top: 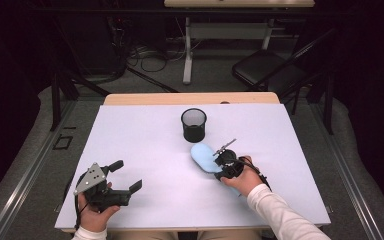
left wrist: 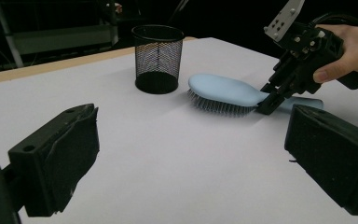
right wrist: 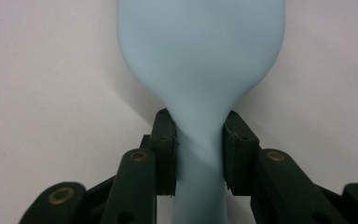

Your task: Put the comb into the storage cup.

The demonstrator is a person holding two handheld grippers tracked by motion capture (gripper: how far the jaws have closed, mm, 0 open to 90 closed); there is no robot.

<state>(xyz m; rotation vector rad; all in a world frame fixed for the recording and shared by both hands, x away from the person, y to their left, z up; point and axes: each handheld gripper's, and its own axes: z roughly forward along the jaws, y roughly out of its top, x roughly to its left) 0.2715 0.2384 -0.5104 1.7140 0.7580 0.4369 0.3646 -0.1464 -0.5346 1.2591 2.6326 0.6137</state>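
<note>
A light blue hairbrush [top: 204, 156] lies bristles down on the white table, just in front of a black mesh cup [top: 194, 125]. My right gripper [top: 222, 171] comes down on it from above, its jaws shut on the narrow neck where the head meets the handle. In the right gripper view both pads [right wrist: 165, 149] press the sides of the hairbrush [right wrist: 200, 56]. My left gripper [top: 126, 175] rests near the table's front left, open with nothing between its jaws. The left gripper view looks past them to the hairbrush [left wrist: 223, 88], the right gripper [left wrist: 266, 105] and the mesh cup [left wrist: 157, 56].
The white sheet [top: 145, 140] covers the tabletop, with a wooden strip along the far edge. A black chair [top: 265, 70] and a desk frame with cables stand on the floor beyond the table.
</note>
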